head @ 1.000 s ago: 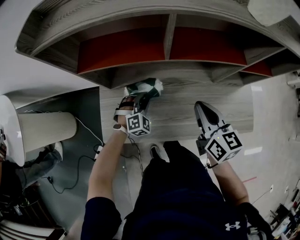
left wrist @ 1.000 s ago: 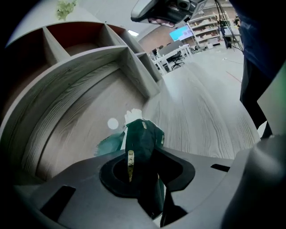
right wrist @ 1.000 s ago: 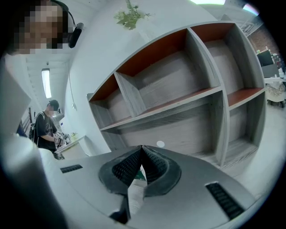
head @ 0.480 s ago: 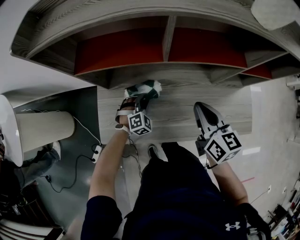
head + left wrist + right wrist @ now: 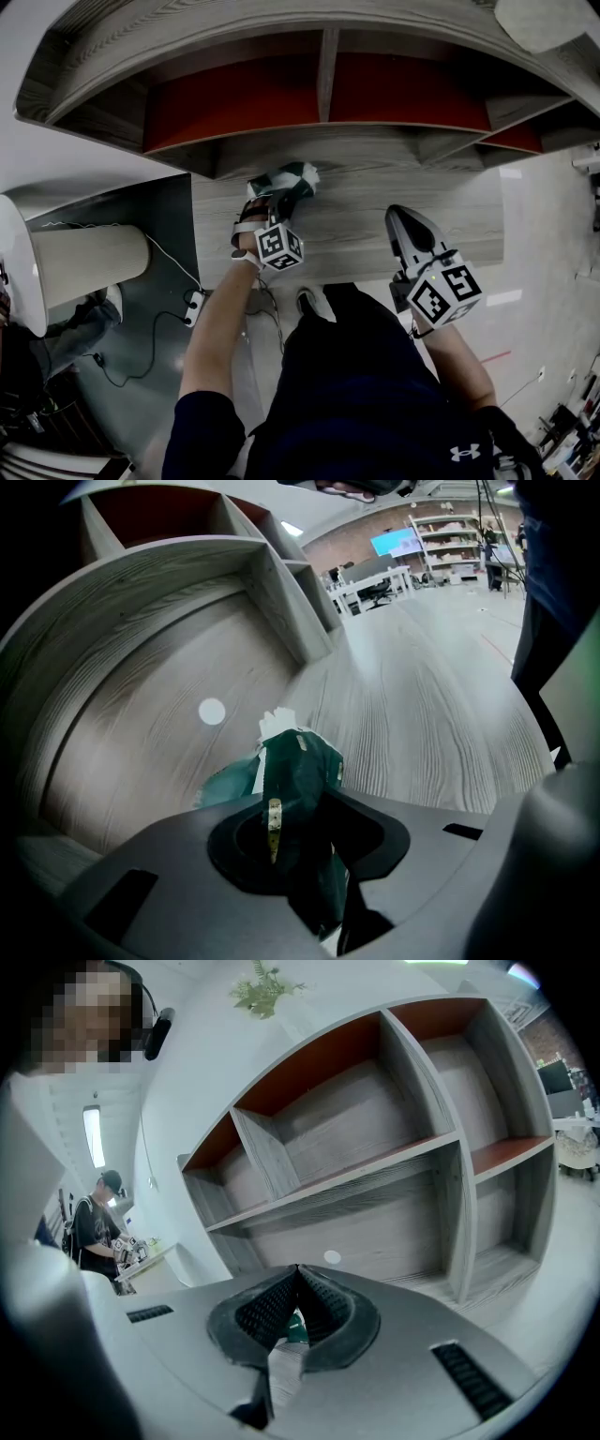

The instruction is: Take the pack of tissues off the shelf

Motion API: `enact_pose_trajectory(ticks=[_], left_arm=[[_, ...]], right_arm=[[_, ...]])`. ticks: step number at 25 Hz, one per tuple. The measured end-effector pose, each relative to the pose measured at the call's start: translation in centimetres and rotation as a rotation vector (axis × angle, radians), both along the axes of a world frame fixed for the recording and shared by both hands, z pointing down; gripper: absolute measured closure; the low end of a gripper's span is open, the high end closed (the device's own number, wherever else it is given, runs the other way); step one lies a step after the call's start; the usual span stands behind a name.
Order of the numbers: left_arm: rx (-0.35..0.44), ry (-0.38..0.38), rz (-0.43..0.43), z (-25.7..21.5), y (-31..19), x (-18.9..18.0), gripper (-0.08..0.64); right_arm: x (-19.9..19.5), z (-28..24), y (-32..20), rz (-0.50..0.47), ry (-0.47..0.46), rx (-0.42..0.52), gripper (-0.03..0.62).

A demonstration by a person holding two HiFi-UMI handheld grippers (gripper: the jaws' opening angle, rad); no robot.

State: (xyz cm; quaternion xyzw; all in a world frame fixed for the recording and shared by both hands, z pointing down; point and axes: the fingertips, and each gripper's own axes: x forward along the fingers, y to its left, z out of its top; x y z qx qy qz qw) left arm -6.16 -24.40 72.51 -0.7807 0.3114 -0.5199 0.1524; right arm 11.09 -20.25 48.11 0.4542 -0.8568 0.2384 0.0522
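grey wood-grain ledge (image 5: 375, 225) at the foot of a shelf unit (image 5: 326, 84). nearest, right gripper (image 5: 401, 214): jaws closed together, nothing held, over the ledge. left gripper (image 5: 279, 195): jaws clamped on the green-and-white pack of tissues (image 5: 289, 178), over the ledge just outside the lower compartment. beyond, red-backed compartments (image 5: 234, 98).

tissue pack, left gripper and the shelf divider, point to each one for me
tissue pack (image 5: 289, 178): head view, on its green wrapper
left gripper (image 5: 270, 201): head view, between its fingers at the pack
shelf divider (image 5: 325, 77): head view, on its grey front edge
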Motion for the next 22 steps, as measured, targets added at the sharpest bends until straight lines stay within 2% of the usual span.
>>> enact_pose_trajectory(ticks=[7,9,13,19,22], left_arm=[[-0.013,-0.011,-0.012,0.5,0.0,0.1,0.435],[-0.008,-0.015,-0.025,0.5,-0.1,0.0,0.404],[-0.004,-0.009,-0.043,-0.3,-0.1,-0.2,0.299],[0.008,0.027,-0.042,-2.2,0.7,-0.3,0.279],[0.002,0.088,-0.076,-3.8,1.3,-0.5,0.279]], right_arm=[[0.2,0.2,0.5,0.011,-0.008,-0.005,0.580],[0.2,0.0,0.5,0.011,-0.005,-0.001,0.580],[-0.3,-0.2,0.8,0.010,-0.010,0.007,0.580],[-1.5,-0.7,1.6,-0.001,-0.024,0.016,0.580],[-2.2,-1.3,2.3,-0.007,-0.028,0.029,0.580]])
